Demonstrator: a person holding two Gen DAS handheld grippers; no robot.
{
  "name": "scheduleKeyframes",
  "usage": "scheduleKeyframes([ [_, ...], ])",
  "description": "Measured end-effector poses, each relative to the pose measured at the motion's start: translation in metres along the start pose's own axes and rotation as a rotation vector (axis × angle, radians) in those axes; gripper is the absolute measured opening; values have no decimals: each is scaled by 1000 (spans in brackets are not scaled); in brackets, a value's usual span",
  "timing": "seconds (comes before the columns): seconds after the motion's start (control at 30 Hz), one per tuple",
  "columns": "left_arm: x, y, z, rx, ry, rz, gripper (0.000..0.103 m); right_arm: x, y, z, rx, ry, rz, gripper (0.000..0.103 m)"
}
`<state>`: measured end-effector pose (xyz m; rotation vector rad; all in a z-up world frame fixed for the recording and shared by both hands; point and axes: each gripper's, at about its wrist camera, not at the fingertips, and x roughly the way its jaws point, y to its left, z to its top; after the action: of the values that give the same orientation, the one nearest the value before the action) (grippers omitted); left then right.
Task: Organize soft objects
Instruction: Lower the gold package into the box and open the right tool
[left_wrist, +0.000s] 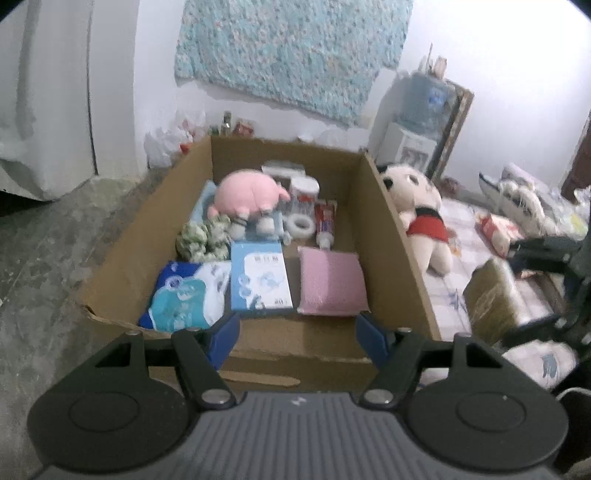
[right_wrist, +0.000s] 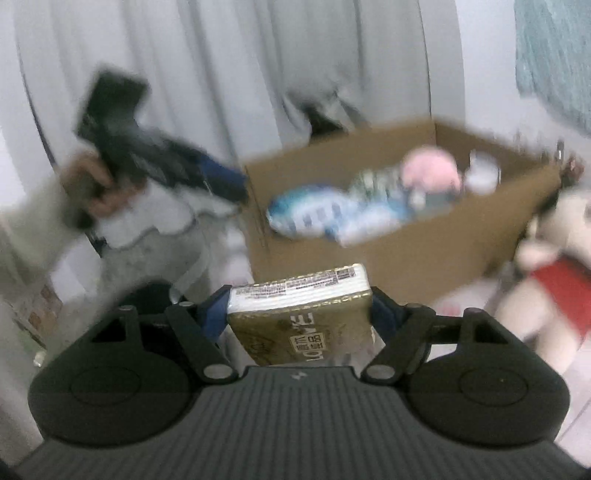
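Several soft goods already lie in the open brown cardboard box (left_wrist: 384, 206): a pink plush pig (left_wrist: 245, 194) toward its far wall, a pink rectangular cushion (left_wrist: 330, 282) and blue-and-white soft packs (left_wrist: 188, 295) along its near edge. Outside, a white plush doll in red clothes (left_wrist: 417, 210) waits on the patterned bedding (left_wrist: 461, 221) beside the box's right wall. A gold-wrapped pack of tissues (right_wrist: 306, 317) is pinched across its width in the right hand-held gripper (right_wrist: 297, 314), its long axis pointing ahead toward the box. Spread and empty, the left hand-held gripper (left_wrist: 295, 332) hangs over the box's near edge.
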<state>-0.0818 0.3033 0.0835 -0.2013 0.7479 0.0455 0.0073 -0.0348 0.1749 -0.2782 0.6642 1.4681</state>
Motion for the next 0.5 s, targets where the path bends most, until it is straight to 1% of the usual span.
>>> scheduleKeyframes([
  [0.07,-11,3,2,-21,-40,6,71,9,6,34,-41,12,9,76],
  [0.13,-21,6,1,-62,-90,17,71,35,8,66,-97,50,12,76],
  [0.17,-26,7,1,-78,-109,20,71,57,9,82,-125,97,6,76],
  [0.2,-32,9,1,-97,-131,22,74,81,9,95,-144,136,-4,76],
  [0.23,-38,12,-1,-119,-158,25,75,107,7,106,-143,197,12,76],
  [0.27,-44,15,-2,-136,-174,25,75,129,4,113,-126,255,25,76],
  [0.3,-48,18,-3,-148,-186,22,75,158,-1,118,-83,353,14,76],
  [0.33,-51,22,-4,-162,-200,25,75,190,-8,122,-17,473,-37,76],
  [0.37,-53,25,-5,-170,-205,29,75,210,-14,122,39,529,-77,76],
  [0.4,-54,29,-6,-179,-211,32,75,231,-21,121,98,597,-71,76],
  [0.43,-55,33,-6,-192,-217,33,75,247,-28,121,160,632,-68,76],
  [0.47,-55,37,-7,-205,-219,32,75,258,-31,121,197,646,-75,76],
  [0.5,-54,42,-7,-222,-219,27,75,269,-31,121,190,678,-73,76],
])
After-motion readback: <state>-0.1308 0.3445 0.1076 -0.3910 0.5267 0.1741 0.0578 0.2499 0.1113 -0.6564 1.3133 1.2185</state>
